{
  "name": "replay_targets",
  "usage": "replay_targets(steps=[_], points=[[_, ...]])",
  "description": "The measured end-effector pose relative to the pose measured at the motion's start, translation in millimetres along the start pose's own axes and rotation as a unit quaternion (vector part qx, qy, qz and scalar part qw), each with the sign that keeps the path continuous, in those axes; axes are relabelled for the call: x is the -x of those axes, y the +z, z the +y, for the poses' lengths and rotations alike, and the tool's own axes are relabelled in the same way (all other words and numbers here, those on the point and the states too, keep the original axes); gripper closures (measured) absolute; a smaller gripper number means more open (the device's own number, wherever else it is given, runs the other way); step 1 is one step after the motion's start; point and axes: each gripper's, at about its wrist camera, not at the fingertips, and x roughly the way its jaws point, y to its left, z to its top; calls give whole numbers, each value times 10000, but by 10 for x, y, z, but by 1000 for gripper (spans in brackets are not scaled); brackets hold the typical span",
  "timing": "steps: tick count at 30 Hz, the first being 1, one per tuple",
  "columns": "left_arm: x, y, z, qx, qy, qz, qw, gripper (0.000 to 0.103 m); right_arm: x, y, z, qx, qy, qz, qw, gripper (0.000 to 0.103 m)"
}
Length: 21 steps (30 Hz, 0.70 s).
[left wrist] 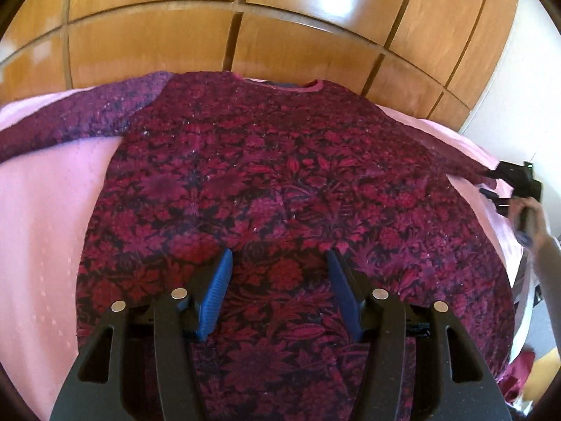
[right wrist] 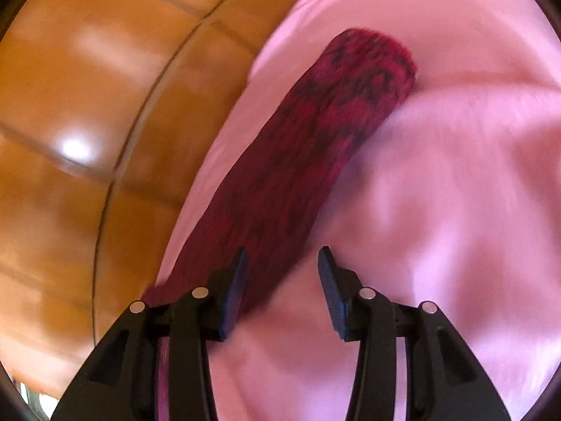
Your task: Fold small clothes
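Observation:
A dark red and black floral sweater (left wrist: 280,175) lies flat, neck away from me, on a pink bedcover (left wrist: 45,210). One sleeve (left wrist: 77,119) stretches out to the left, the other (left wrist: 455,165) to the right. My left gripper (left wrist: 278,256) hovers open over the lower middle of the sweater's body, nothing between its blue pads. At the right sleeve's cuff my right gripper (left wrist: 498,184) is held by a hand (left wrist: 529,214). The blurred right wrist view shows that gripper (right wrist: 280,256) open, with the sleeve (right wrist: 315,140) running away from under its left finger across the bedcover (right wrist: 438,210).
Glossy wooden wardrobe doors (left wrist: 157,42) stand close behind the bed, also seen at the left (right wrist: 70,87) in the right wrist view. A white wall (left wrist: 508,105) is at the right. Another dark red cloth (left wrist: 519,375) lies low beyond the bed's right edge.

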Motion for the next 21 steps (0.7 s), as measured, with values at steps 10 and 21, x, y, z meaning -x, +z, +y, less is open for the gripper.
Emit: replay_targets(steps=[10, 21], points=[[-20, -17, 66, 112, -178, -33, 9998, 43, -222, 63, 40, 863, -1189, -337, 9886, 96], [52, 86, -50, -10, -307, -75, 9995, 4, 30, -332, 1117, 2739, -1179, -766, 9514, 96]])
